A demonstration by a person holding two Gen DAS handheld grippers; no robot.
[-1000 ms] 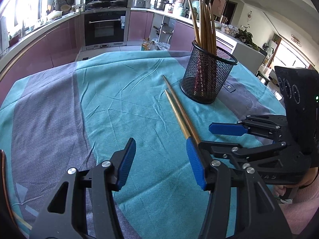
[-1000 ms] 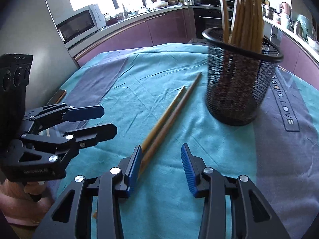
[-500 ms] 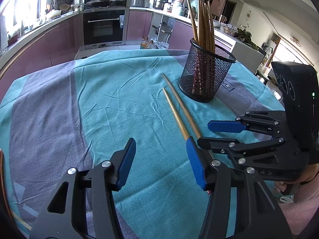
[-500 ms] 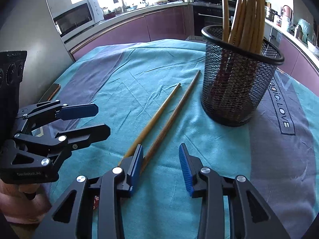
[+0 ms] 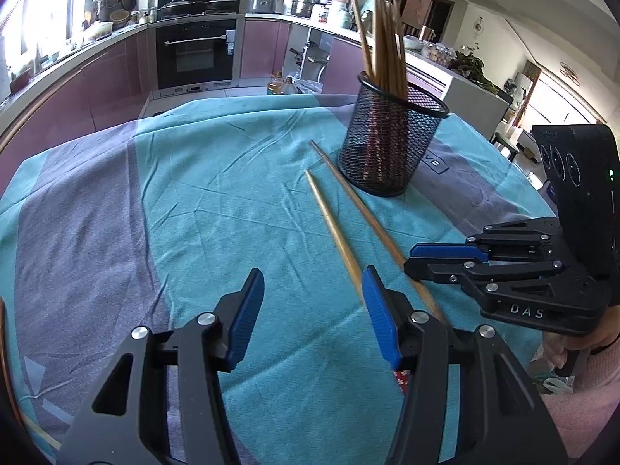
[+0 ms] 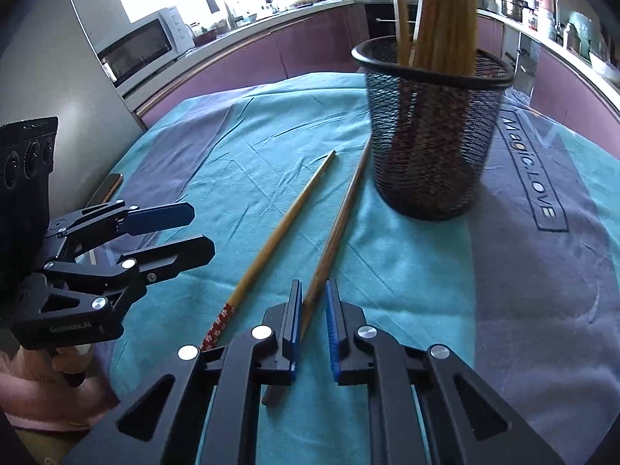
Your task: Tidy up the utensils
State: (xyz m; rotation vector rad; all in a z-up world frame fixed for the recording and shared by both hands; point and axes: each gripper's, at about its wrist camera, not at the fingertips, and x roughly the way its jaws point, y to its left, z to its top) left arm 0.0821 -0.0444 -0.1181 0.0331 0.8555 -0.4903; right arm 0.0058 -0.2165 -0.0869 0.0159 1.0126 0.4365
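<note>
1. My right gripper (image 6: 313, 310) has its fingers drawn narrow around the thick end of the darker chopstick (image 6: 337, 228); a sliver of gap shows on each side of the stick, so I cannot tell whether the pads are truly biting yet.
2. My left gripper (image 5: 308, 310) is spread wide and holds nothing; it sits low over the tablecloth (image 5: 217, 201), with the paler chopstick (image 5: 333, 232) running in beside its right finger.
3. Both loose chopsticks lie flat on the cloth, side by side but splayed apart toward their tips; the darker one's tip reaches close to the foot of the mesh cup (image 6: 434, 147), which stands upright and already holds a bundle of chopsticks.
4. Risk one, as I judge it: the grip is far back at the end, so on lifting the long free length may droop or swivel between the pads.
5. Risk two: a swinging tip so near the cup could knock its wall; the cup looks light and top-heavy with its load, so it might tip.
6. Risk three: the two grippers are close together; a careless move could clash them or roll the paler stick away.
</note>
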